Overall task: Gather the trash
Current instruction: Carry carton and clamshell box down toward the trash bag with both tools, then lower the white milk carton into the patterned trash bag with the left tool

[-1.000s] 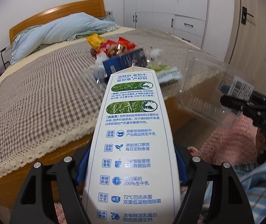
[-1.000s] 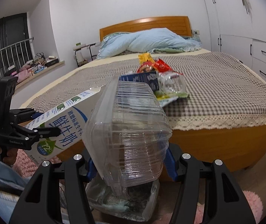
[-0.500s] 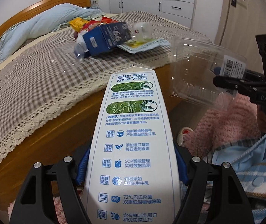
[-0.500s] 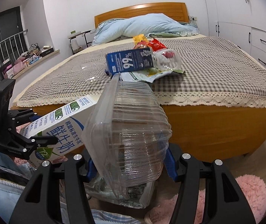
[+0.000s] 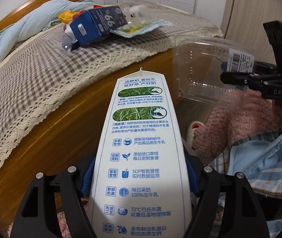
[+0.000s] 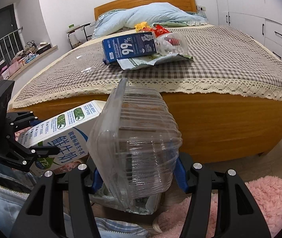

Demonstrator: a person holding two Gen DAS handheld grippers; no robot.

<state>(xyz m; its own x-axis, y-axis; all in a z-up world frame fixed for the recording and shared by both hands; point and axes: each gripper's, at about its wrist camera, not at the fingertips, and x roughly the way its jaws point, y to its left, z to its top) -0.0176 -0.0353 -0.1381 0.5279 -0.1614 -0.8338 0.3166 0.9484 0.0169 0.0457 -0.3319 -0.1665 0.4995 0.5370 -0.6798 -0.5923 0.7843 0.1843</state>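
My left gripper [image 5: 140,180] is shut on a white milk carton [image 5: 141,154] with blue print, held out in front of the bed's foot. The same white milk carton [image 6: 61,136] shows at the left of the right wrist view, in the left gripper [image 6: 36,138]. My right gripper [image 6: 137,174] is shut on a clear plastic clamshell box [image 6: 137,144]. That clamshell box [image 5: 206,71] appears at the right of the left wrist view, in the right gripper [image 5: 238,73]. On the bed lie a blue carton [image 6: 131,46], a clear bottle [image 6: 170,43], a flat wrapper [image 6: 152,60] and snack bags [image 6: 152,27].
The bed has a checked cover [image 6: 220,59] with a lace edge and a wooden footboard [image 6: 230,123]. A pale blue duvet [image 6: 151,15] lies at the headboard. A pink fluffy rug [image 6: 267,196] is on the floor. A person's pink and blue sleeves [image 5: 250,138] are close by. Wardrobe drawers [image 6: 279,35] stand right.
Both grippers have dropped lower with their loads. The bed top now sits higher in both views and the wooden footboard fills more of them.
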